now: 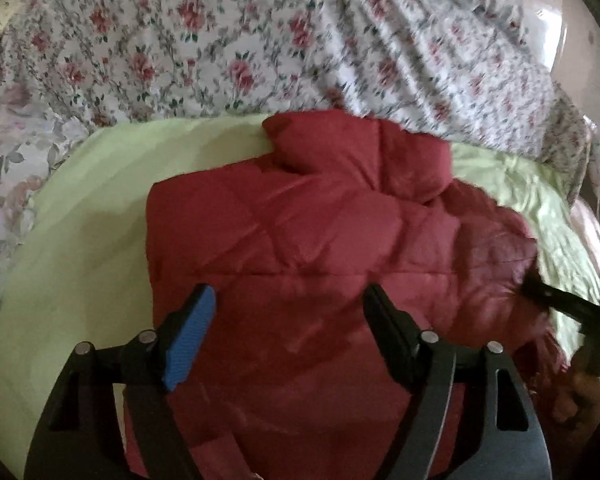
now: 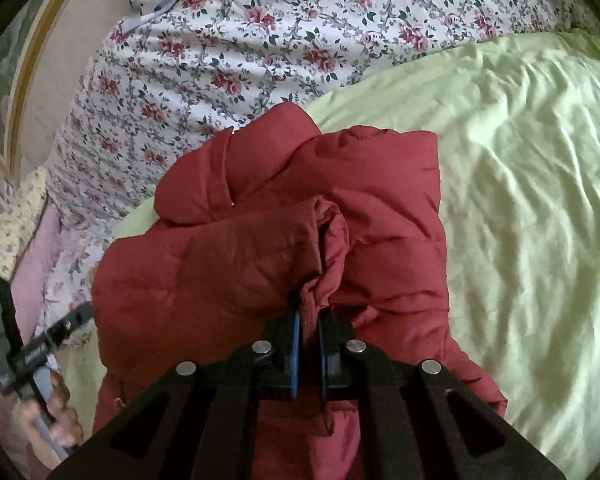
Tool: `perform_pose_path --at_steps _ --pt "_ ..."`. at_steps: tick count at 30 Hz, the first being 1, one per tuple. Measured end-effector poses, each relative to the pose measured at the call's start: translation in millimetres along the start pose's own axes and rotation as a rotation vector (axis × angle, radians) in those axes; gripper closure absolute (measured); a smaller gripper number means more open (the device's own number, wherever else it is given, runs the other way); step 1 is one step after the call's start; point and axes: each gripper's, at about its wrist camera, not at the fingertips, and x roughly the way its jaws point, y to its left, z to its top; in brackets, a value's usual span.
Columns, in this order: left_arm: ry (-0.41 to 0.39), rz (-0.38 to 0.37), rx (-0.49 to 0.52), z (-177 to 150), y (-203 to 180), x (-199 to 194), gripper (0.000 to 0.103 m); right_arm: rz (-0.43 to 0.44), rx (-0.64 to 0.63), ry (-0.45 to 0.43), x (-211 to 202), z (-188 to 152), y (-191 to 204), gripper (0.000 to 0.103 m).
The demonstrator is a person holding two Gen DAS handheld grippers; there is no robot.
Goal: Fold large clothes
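A red puffy quilted jacket [image 1: 300, 248] lies on a pale green bed sheet [image 1: 80, 280], collar toward the far side. My left gripper [image 1: 288, 296] is open and empty, its two fingers spread just above the jacket's back. My right gripper [image 2: 309, 312] is shut on a bunched fold of the red jacket [image 2: 380, 208], apparently a sleeve, and holds it lifted over the jacket's body. In the left wrist view the right gripper [image 1: 540, 292] shows at the jacket's right edge. In the right wrist view the left gripper's body [image 2: 28, 352] shows at the far left.
A white floral quilt [image 1: 220, 40] is heaped along the far side of the bed and touches the jacket's collar. The wrinkled green sheet [image 2: 520, 200] spreads to the right of the jacket. A pink cloth [image 2: 44, 232] and a wall with a wooden frame [image 2: 24, 80] lie at the left.
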Motion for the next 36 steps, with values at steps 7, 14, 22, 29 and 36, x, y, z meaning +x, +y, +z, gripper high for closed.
perform_pose_path --at_steps 7,14,22,29,36 --pt "0.099 0.024 -0.011 -14.4 9.4 45.2 0.028 -0.047 -0.028 -0.023 -16.0 1.9 8.8 0.071" --pt "0.088 0.049 -0.007 -22.3 4.0 49.6 0.028 -0.065 -0.160 -0.161 -50.7 2.4 56.1 0.053" --pt "0.086 0.061 -0.004 -24.2 5.4 48.3 0.026 -0.246 -0.283 0.035 29.4 -19.4 60.1 0.049" --pt "0.045 0.095 -0.030 -26.6 15.3 17.0 0.027 -0.251 -0.253 0.040 35.7 -21.7 49.6 0.052" --pt "0.100 0.082 -0.064 -35.9 25.6 44.2 0.026 -0.246 -0.249 0.045 38.3 -20.4 47.8 0.052"
